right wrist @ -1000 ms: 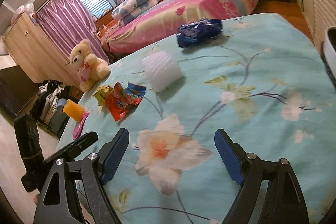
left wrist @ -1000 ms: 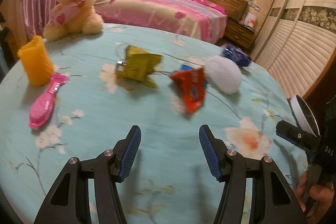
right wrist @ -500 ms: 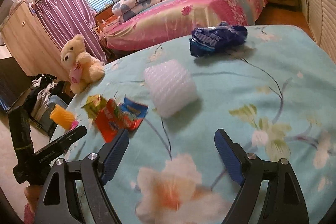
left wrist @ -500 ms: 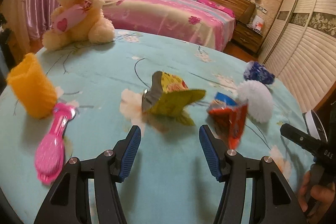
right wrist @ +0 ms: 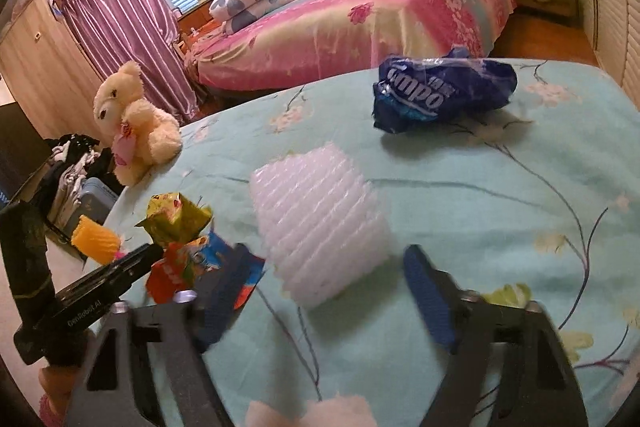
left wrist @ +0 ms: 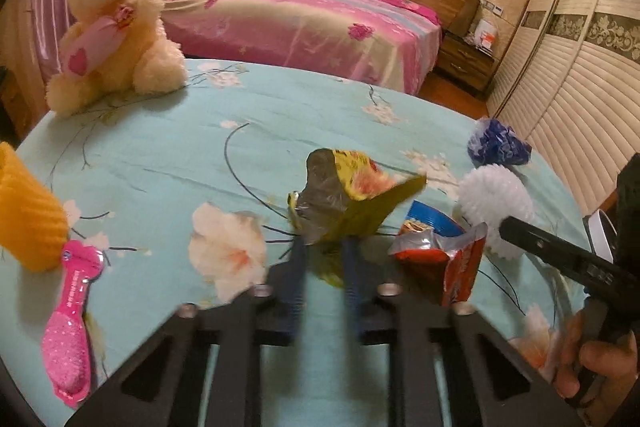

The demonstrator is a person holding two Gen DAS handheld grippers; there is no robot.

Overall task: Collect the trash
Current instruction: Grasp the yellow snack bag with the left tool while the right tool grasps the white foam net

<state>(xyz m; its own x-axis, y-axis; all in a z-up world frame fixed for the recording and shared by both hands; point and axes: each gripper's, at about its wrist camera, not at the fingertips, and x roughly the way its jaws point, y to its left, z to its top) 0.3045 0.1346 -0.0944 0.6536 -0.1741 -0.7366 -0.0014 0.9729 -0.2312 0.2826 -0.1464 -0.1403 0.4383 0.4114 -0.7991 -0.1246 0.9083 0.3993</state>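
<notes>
Yellow-green foil snack wrapper (left wrist: 352, 199) on the floral surface (left wrist: 200, 155), its lower edge between the closing left tongs (left wrist: 322, 267), apparently pinched. Just right of the wrapper: red wrapper (left wrist: 452, 259), then white foam roll (right wrist: 320, 223), flanked by the half-wide, closing right tongs (right wrist: 320, 291), not yet gripped. Beyond the roll, blue bag (right wrist: 440, 91) reading "mpo". Next: firm grips, then lifting.
</notes>
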